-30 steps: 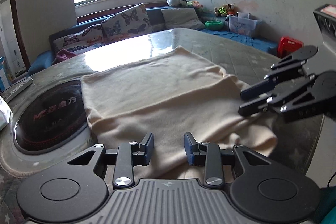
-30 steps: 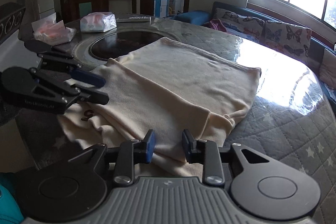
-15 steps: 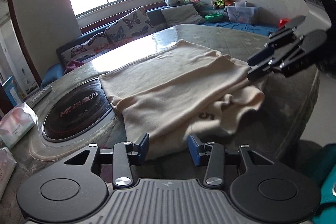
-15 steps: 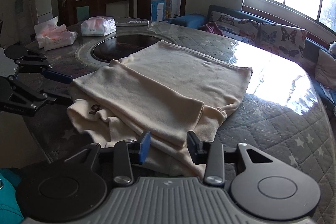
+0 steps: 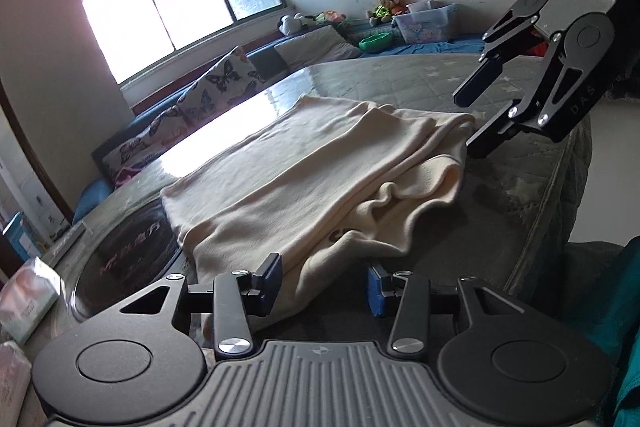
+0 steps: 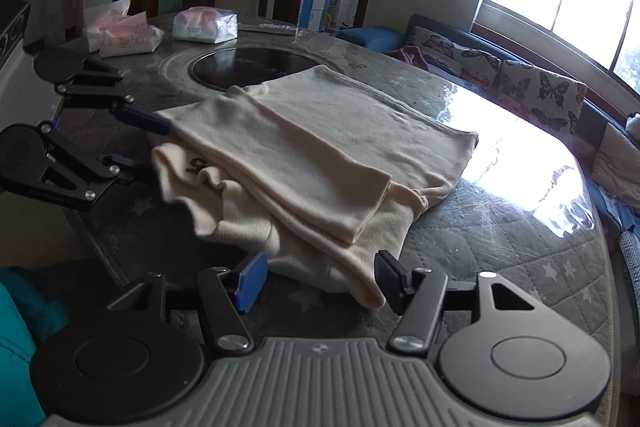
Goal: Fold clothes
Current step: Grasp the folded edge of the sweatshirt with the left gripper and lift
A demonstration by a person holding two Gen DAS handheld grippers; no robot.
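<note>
the cream-coloured knit garment (image 5: pixel 320 163) lay partly folded on the round, grey quilted table under a clear glossy cover (image 6: pixel 500 227), one flat layer doubled over the top and a bunched, wrinkled edge spilling toward the near rim. a dark printed mark showed on the rumpled lower layer. its far corner reached the black circular induction hob set into the table top (image 6: pixel 248 65).

the left gripper (image 5: pixel 324 283) hovered at the near-left corner of the cloth, its blue-padded fingers (image 5: pixel 270 277) standing apart with the garment's edge seen between them but not pinched. seen from the right wrist, it sat at the left side of the pile, one finger just beside the folded edge.

the right gripper (image 6: pixel 318 283) pointed at the opposite near corner; its jaws were opening, the cloth's hem lying between the pads without being pressed. from the left wrist view it hung over the table at the right end of the garment, fingers spread.

two white plastic-wrapped tissue packs (image 6: pixel 204 23) rested at the far edge of the table beyond the hob. a blue window seat with butterfly-print cushions (image 6: pixel 520 83) ran along below the bright window.
</note>
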